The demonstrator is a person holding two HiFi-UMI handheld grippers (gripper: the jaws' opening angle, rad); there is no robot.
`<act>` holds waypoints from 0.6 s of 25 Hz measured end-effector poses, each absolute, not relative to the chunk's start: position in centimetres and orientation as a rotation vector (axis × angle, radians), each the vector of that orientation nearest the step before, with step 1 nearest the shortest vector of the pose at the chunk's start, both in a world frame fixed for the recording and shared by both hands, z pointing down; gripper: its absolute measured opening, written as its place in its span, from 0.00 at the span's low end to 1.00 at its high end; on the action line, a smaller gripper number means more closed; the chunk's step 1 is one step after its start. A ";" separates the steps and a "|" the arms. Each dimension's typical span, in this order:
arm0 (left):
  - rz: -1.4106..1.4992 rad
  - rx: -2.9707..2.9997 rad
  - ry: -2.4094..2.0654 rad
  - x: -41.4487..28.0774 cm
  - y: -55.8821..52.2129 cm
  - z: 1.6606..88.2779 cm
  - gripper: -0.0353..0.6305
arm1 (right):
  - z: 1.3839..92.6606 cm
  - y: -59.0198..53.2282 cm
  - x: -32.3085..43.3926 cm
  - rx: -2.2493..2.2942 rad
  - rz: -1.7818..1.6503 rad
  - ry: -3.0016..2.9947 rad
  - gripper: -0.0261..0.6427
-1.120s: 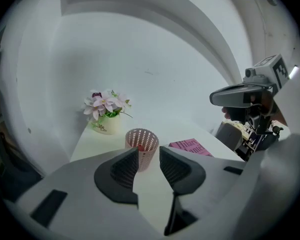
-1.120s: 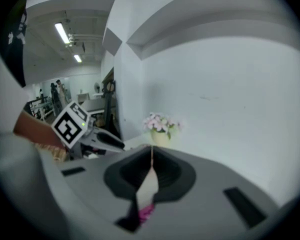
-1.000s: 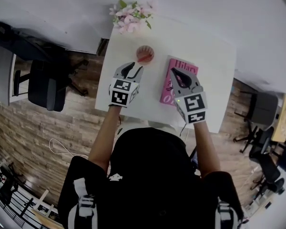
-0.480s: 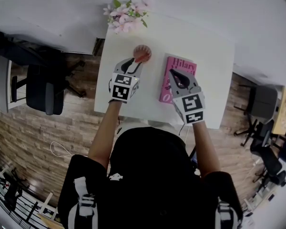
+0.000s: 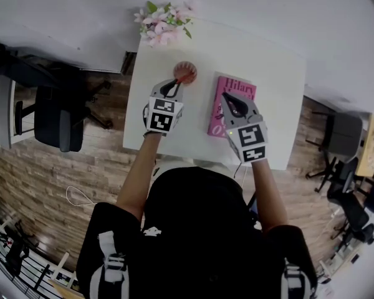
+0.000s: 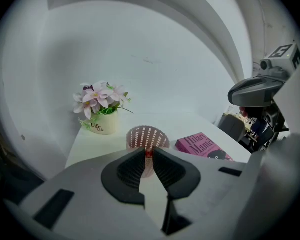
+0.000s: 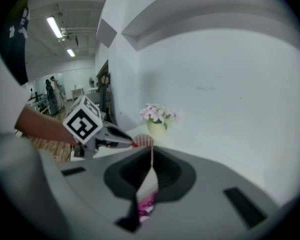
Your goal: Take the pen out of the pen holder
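The pink book (image 6: 202, 145), lying at four o'clock from the white flower pot (image 6: 102, 126) on the desk (image 6: 185, 123), reads "Hilary Mantel", and the pot carries "Life" twice.

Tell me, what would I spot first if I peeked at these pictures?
Your eye would go to the left gripper in the middle of the white table. Its jaws are closing on a red pen that sticks up from the pink mesh pen holder. Next you'd see the bright pink book lying to the right of the holder, and the pot of pink flowers at the table's far edge.
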State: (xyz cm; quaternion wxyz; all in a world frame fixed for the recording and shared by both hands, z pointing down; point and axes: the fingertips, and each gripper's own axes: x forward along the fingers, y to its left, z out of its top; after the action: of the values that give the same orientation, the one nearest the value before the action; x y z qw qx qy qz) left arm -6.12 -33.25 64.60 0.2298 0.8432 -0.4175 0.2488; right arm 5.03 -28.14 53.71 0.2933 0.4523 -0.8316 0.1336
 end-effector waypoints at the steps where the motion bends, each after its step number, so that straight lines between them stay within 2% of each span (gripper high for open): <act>1: 0.683 2.320 -1.150 -6.1 -33.3 64.6 0.13 | 53.7 -28.1 5.1 1.204 0.357 -2.215 0.09; 15: 0.620 2.378 -1.194 -6.0 -33.6 62.1 0.14 | 53.3 -28.6 5.4 1.199 0.346 -2.234 0.09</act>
State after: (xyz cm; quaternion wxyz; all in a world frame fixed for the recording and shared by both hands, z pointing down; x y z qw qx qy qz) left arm -5.98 -33.65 62.11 0.2034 0.8521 -0.4281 0.2220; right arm 5.38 -28.56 53.34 0.2872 0.4488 -0.8362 0.1297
